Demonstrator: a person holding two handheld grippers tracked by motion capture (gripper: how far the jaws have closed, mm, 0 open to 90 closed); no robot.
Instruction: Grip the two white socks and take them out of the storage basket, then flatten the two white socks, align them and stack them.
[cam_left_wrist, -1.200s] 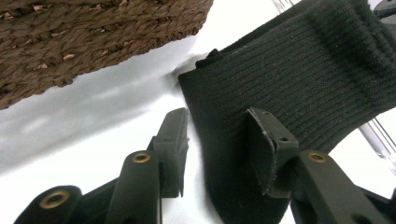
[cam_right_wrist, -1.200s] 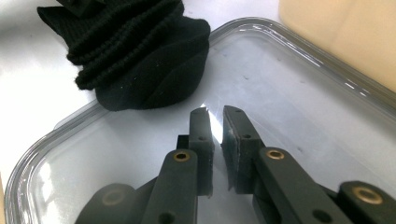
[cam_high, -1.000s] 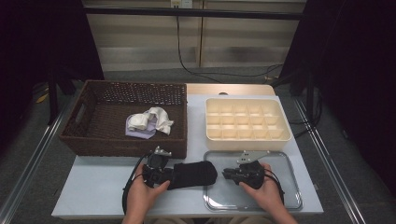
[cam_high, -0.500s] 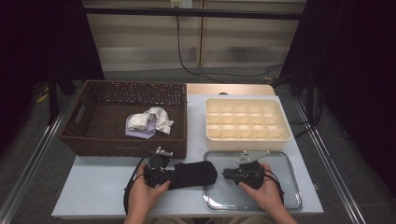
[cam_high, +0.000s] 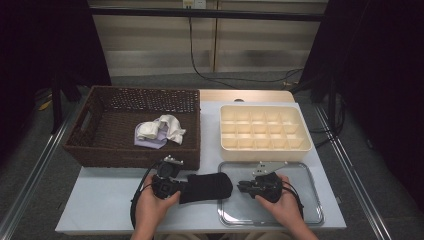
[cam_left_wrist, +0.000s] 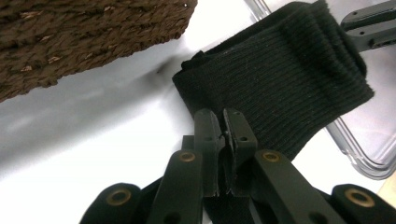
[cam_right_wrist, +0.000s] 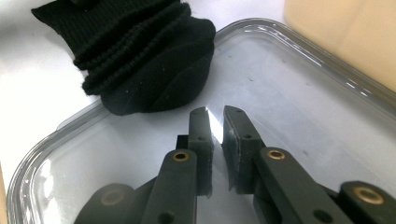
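A folded black sock lies on the white table, its right end resting over the left rim of a clear plastic tray. My left gripper is at the sock's left end. In the left gripper view its jaws are pressed together on the edge of the ribbed sock. My right gripper rests in the tray and points left at the sock. Its jaws are nearly together with a thin slit and nothing between them, a short way from the sock.
A brown wicker basket at the back left holds white and purple cloths. A cream compartment box stands behind the clear tray. Bare table lies left of the left hand.
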